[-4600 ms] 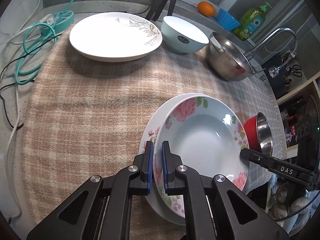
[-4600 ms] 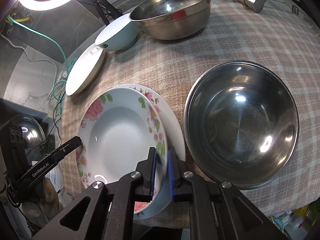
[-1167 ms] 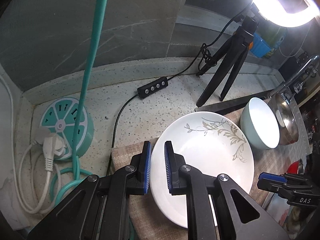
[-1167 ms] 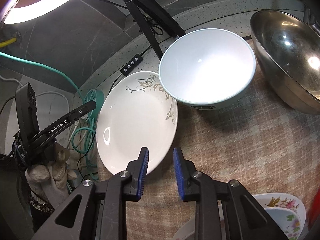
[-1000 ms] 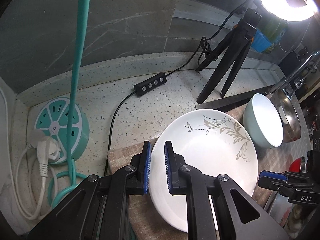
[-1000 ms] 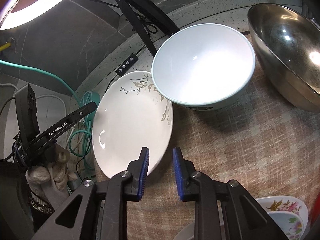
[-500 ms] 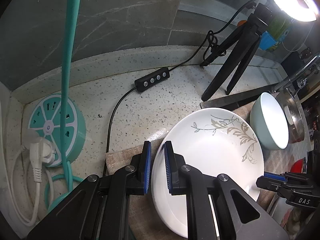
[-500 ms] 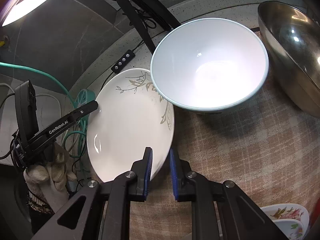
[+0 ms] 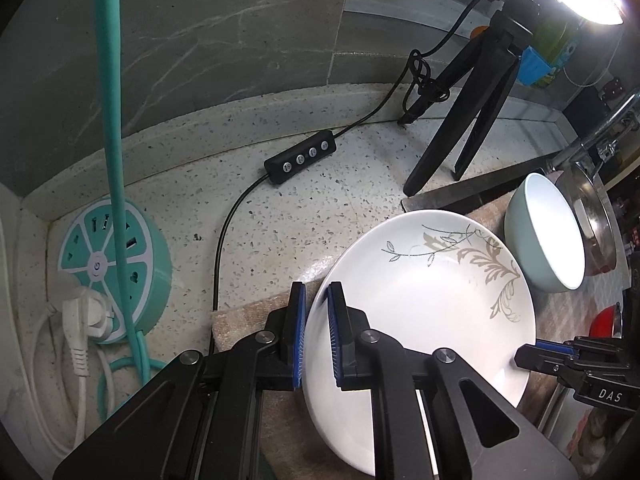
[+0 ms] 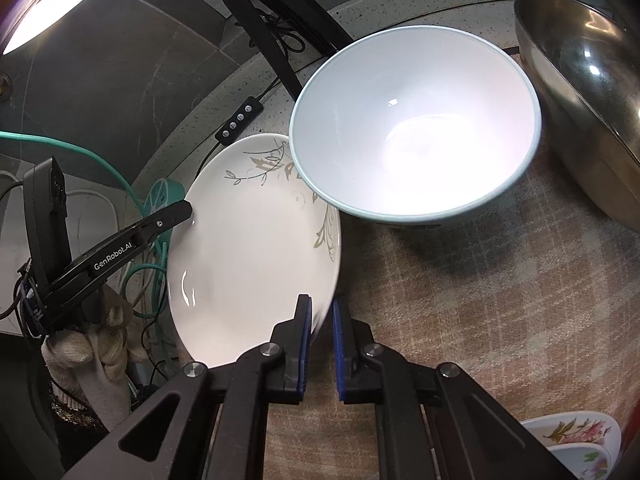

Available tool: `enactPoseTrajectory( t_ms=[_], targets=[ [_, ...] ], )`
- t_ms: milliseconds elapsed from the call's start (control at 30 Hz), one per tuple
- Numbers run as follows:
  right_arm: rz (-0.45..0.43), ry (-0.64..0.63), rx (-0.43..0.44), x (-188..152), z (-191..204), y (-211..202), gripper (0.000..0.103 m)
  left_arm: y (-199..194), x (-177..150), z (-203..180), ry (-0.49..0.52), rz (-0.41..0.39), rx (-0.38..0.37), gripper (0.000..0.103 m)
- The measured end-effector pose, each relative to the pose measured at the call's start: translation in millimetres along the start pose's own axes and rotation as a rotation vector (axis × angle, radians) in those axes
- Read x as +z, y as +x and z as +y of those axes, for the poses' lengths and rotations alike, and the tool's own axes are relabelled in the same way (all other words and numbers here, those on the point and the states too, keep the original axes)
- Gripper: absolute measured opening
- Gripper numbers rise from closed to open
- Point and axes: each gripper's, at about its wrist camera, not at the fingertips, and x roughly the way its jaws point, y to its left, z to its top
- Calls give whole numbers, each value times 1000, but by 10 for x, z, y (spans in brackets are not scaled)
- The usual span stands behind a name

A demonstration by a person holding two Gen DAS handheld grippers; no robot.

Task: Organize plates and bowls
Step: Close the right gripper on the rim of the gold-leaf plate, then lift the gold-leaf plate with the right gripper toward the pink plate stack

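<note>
A white plate with a grey leaf pattern [image 9: 420,300] [image 10: 248,256] is held between both grippers at the back left of the plaid cloth. My left gripper [image 9: 316,292] is shut on its left rim; its fingertip [image 10: 184,210] shows at that edge in the right wrist view. My right gripper [image 10: 321,302] has the near right rim between its blue pads, the jaws closing onto it; its tip [image 9: 528,354] also shows in the left wrist view. A pale blue bowl [image 10: 412,132] [image 9: 552,240] stands just right of the plate.
A big steel bowl [image 10: 580,80] stands right of the blue bowl. Floral plates [image 10: 576,440] lie at the near right of the cloth [image 10: 480,300]. Behind the plate are a black tripod [image 9: 472,100], an inline switch [image 9: 300,156] and a teal round power strip [image 9: 116,264] with cables.
Both grippers have left the floral plates and come to the white plate. Over the last second the right jaws narrowed onto its rim; the left stayed clamped.
</note>
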Motion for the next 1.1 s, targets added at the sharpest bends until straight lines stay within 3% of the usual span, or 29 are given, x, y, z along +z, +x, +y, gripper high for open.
enactPoseTrajectory(
  t_ms=[500,600,667,833,1100],
  targets=[
    [-5,-6,-1,2,1,-19,9,83,37,62,-28,26,-54,10],
    [-5,-2,5,-4,-6,-23,9,91,7,-29,49,16,-11,10],
    [-6,-5,0,-8,-7,-22,9,150,-5,-55,56,36,-6,16],
    [-8,-2,3,-27,-7,-23,9,122,1,20,-5,9,-35,14],
    [-15,-10,-1,-40,12,-51,9,66,-30,1,-12,-3,-20,14]
  ],
)
